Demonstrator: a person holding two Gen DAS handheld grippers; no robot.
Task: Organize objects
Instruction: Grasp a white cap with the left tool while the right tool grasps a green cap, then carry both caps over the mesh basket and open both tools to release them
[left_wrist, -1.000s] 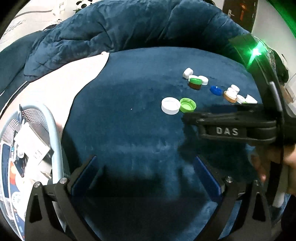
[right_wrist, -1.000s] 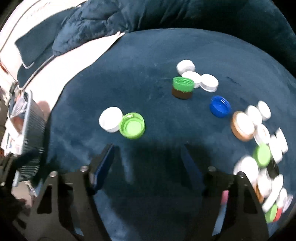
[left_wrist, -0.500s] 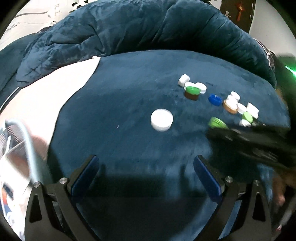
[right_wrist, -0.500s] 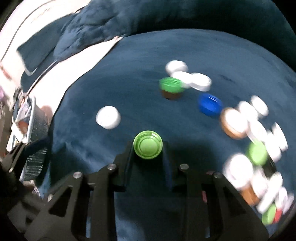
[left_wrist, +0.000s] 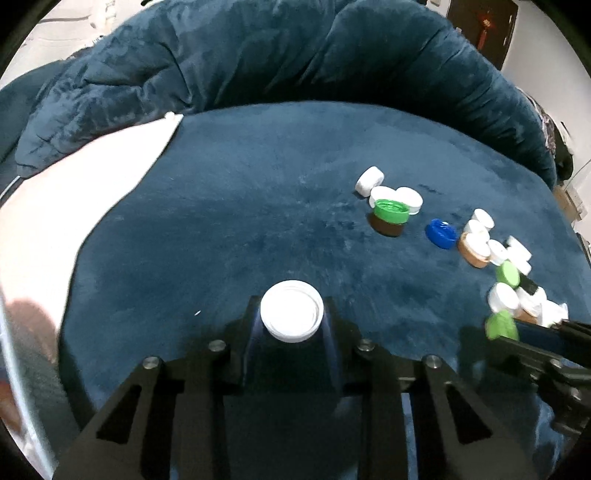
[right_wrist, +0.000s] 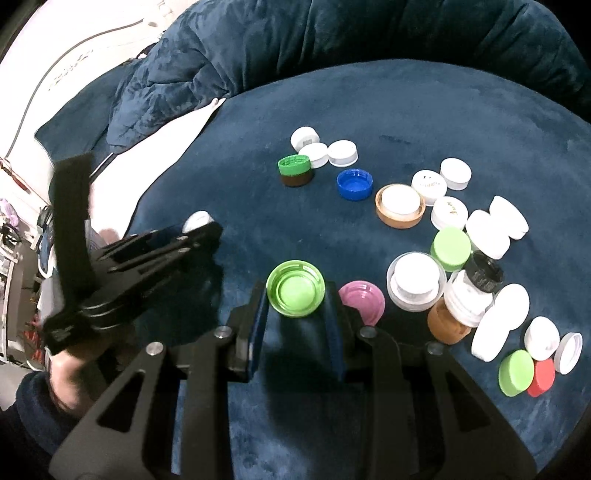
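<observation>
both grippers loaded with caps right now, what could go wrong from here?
1. The right gripper pinches the green cap only at its rim; it may pop out.
2. The pink cap lies right beside that gripper and could get knocked.
3. The left gripper holds the white cap near its fingertips, so it could slip.

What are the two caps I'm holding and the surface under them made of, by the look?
White cap in the left gripper: likely moulded plastic, smooth, with inner rings. Green cap in the right gripper: glossy plastic, with a ridged inner rim. Blue cover: plush fabric, probably velvet or fleece, judging by its matte nap and brush marks.
</observation>
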